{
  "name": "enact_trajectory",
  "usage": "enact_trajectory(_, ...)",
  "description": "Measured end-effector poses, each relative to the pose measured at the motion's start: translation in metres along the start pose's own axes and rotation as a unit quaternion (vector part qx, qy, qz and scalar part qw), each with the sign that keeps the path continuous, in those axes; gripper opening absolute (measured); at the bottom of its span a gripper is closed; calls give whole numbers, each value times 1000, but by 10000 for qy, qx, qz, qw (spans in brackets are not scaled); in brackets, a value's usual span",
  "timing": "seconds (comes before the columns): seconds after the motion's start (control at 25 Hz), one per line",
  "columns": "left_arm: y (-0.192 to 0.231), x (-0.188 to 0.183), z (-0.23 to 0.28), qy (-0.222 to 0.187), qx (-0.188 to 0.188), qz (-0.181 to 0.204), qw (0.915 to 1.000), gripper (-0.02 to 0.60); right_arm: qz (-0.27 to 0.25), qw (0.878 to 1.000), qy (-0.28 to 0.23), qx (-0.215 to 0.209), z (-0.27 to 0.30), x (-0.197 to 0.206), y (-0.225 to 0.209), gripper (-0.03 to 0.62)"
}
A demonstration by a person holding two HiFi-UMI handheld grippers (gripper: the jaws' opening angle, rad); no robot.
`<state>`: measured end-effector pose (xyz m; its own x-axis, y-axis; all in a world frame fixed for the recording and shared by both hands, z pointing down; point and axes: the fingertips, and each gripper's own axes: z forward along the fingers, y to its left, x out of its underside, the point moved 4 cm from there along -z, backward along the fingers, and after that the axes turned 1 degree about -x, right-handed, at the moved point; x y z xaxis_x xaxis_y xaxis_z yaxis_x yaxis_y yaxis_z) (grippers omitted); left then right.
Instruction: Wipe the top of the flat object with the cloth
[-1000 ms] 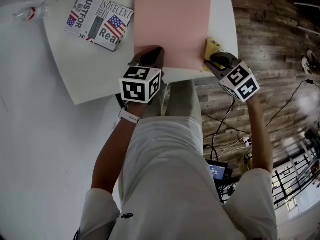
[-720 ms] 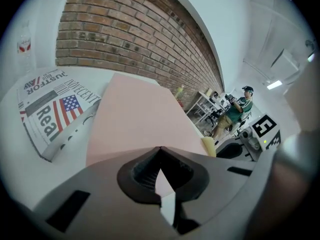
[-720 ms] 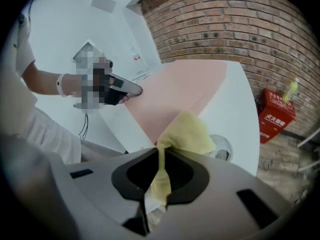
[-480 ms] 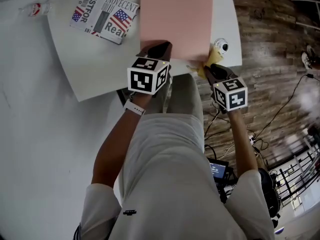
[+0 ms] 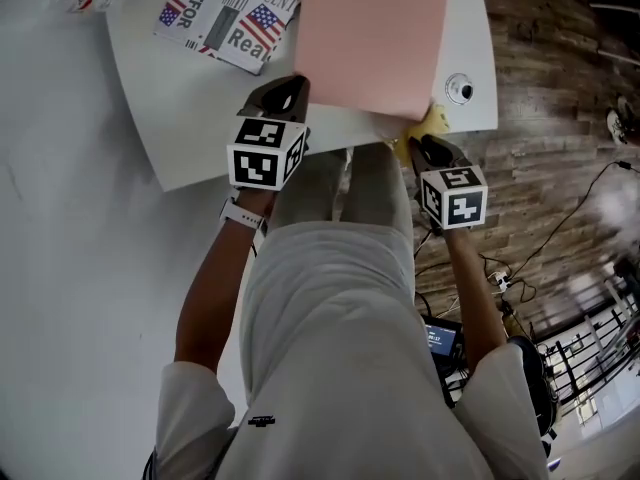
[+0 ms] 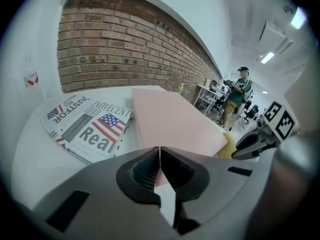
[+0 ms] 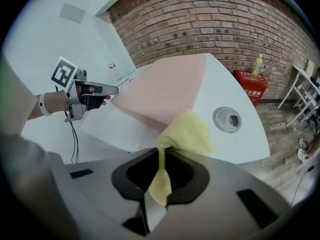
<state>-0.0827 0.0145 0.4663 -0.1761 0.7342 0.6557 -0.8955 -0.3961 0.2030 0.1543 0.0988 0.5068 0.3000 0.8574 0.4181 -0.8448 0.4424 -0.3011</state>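
The room has a brick wall at the back and a wooden floor. The work is done on a white table with a curved edge, and the person stands close to its near side. On the table lies the flat object, a pink board, with its near end at the table edge. A printed newspaper with flag pictures lies just beside it on the left. On the right of the board a round cable grommet is set into the tabletop.

The right gripper is clenched on a yellow cloth. In the right gripper view a strip of the cloth is pinched between the jaws and the rest is bunched out in front of them. This loose bunch is at the near right corner of the board, at its edge and not on the top face. I think the cloth is held by one end so that the free part can lie flat and be dragged over the surface.

The left gripper has its jaws pressed together with nothing between them. It is at the near left corner of the board, but I cannot tell whether it touches it. Probably it is there to keep the board from sliding.

The cloth is at one end of the board only, so I judge that a stroke over the top must start from here.
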Motion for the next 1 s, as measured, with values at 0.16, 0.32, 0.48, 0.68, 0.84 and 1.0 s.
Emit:
enact_trajectory(0.16, 5, 4, 3, -150, 309, -52, 9994, 20, 350, 9993, -136, 48, 2, -5, 5, 49)
enact_trajectory(0.32, 5, 5, 3, -179, 433, -120, 9988, 20, 465, 9986, -242, -4, 13, -15, 21, 49)
enact_trajectory(0.48, 5, 5, 4, -120, 500, -39, 9987, 20, 200, 9991, -263, -269, 29, -30, 50, 51)
enact_trajectory(0.68, -2, 4, 5, -78, 590, 163, 9981, 18, -394, 9964, -236, -710, 49, -45, 96, 49)
enact_trajectory(0.84, 0, 4, 4, -4, 702, 40, 9975, 19, -711, 9917, -291, -1034, 61, -53, 125, 49)
enact_trajectory(1.0, 14, 7, -13, -5, 548, -96, 9985, 20, -999, 9847, -276, -1403, 70, -58, 150, 49)
